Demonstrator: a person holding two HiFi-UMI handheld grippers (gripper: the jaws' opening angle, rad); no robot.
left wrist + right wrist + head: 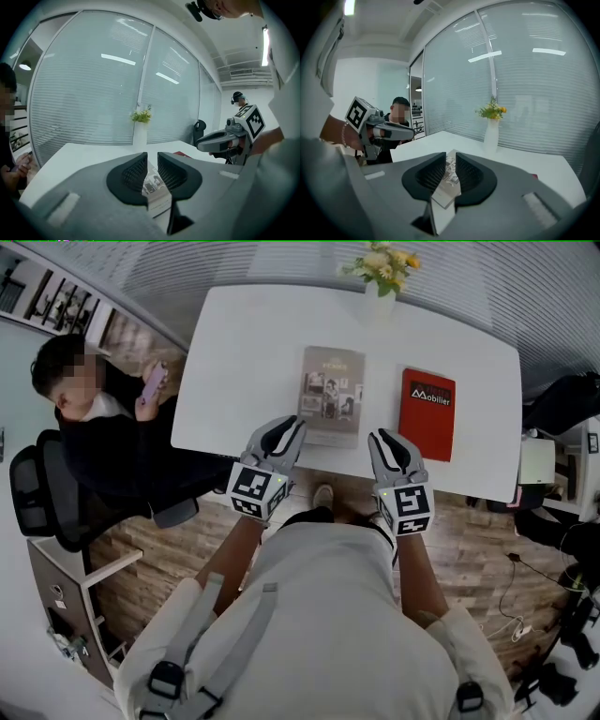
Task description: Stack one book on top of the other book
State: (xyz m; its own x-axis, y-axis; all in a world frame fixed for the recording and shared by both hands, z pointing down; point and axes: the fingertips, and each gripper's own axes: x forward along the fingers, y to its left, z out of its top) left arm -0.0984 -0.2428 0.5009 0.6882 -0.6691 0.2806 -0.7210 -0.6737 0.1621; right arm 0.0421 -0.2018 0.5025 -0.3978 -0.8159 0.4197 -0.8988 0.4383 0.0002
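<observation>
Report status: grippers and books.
Left gripper, right gripper: jaws slightly apart, empty, at near edge of table. Grey book, red book flat, side by side, unstacked. Nothing blocking.

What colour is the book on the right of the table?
The book is red with white lettering; best in the head view.
</observation>
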